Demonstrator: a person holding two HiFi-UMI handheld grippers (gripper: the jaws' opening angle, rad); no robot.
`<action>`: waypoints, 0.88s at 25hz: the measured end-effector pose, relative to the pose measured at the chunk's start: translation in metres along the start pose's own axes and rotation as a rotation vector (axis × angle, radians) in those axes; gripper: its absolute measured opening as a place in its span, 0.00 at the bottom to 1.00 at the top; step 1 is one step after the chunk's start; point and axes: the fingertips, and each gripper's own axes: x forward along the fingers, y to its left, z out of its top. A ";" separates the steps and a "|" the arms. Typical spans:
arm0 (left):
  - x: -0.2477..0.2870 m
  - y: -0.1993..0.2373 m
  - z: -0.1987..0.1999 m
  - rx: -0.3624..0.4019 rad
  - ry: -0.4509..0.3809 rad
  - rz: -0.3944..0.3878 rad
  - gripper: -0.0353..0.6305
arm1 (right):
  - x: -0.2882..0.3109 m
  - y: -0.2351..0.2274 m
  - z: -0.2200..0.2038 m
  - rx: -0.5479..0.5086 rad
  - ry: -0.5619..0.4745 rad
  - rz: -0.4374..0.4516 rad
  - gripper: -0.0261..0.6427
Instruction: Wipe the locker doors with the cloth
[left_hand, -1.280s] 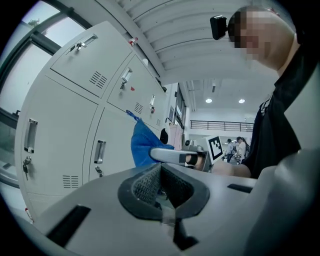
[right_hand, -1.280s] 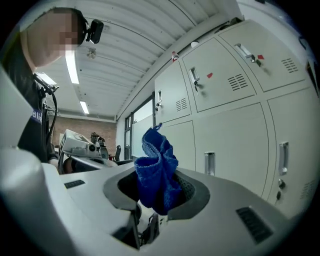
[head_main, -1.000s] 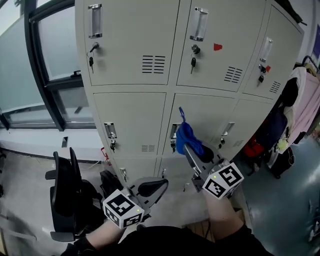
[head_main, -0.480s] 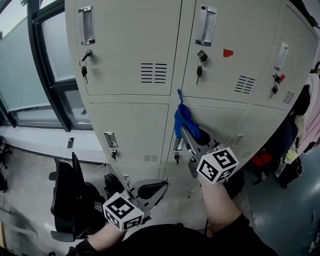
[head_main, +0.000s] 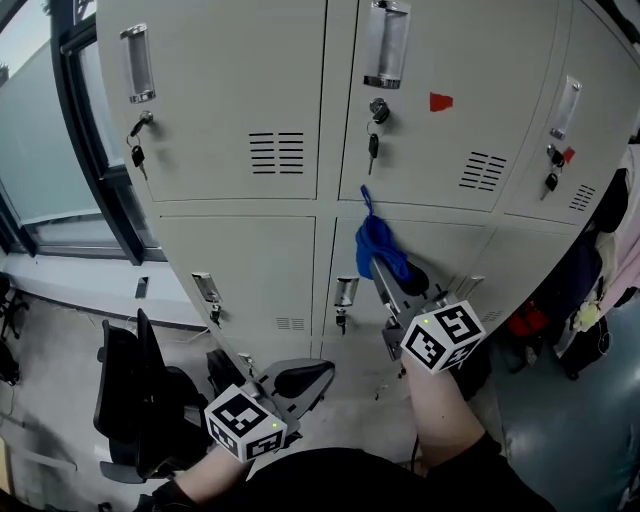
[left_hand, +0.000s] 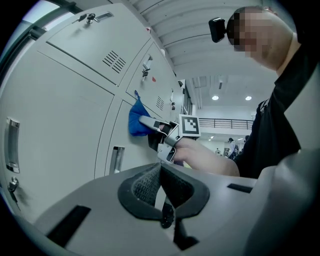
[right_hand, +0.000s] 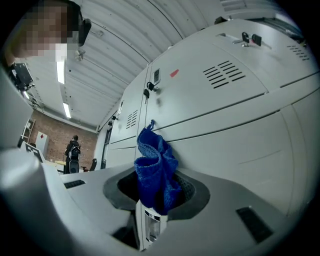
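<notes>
A bank of pale grey locker doors (head_main: 240, 110) fills the head view. My right gripper (head_main: 384, 270) is shut on a blue cloth (head_main: 379, 246), which lies against the top of the middle-row locker door (head_main: 430, 260) under the door with the red mark (head_main: 440, 101). In the right gripper view the blue cloth (right_hand: 156, 174) bunches up between the jaws, its tip touching the seam between doors. My left gripper (head_main: 318, 372) hangs low near the bottom lockers, shut and empty; its dark pads (left_hand: 161, 186) meet. The left gripper view also shows the cloth (left_hand: 136, 119).
Door handles (head_main: 386, 43), keys (head_main: 372, 146) and vent slots (head_main: 277, 153) stick out from the doors. A black office chair (head_main: 130, 400) stands at lower left by a window frame (head_main: 85, 150). Clothes and bags (head_main: 600, 250) hang at the right.
The right gripper rose with the cloth from beside the lower door's handle to the seam under the upper row, then slipped down slightly. The left gripper stayed put.
</notes>
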 end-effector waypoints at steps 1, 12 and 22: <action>0.005 -0.001 0.000 0.000 0.001 -0.005 0.06 | -0.005 -0.007 0.002 -0.001 -0.003 -0.009 0.19; 0.060 -0.019 -0.005 0.001 0.031 -0.077 0.06 | -0.069 -0.089 0.017 -0.010 -0.036 -0.145 0.19; 0.082 -0.026 -0.013 -0.003 0.057 -0.094 0.06 | -0.109 -0.138 0.025 -0.005 -0.057 -0.241 0.19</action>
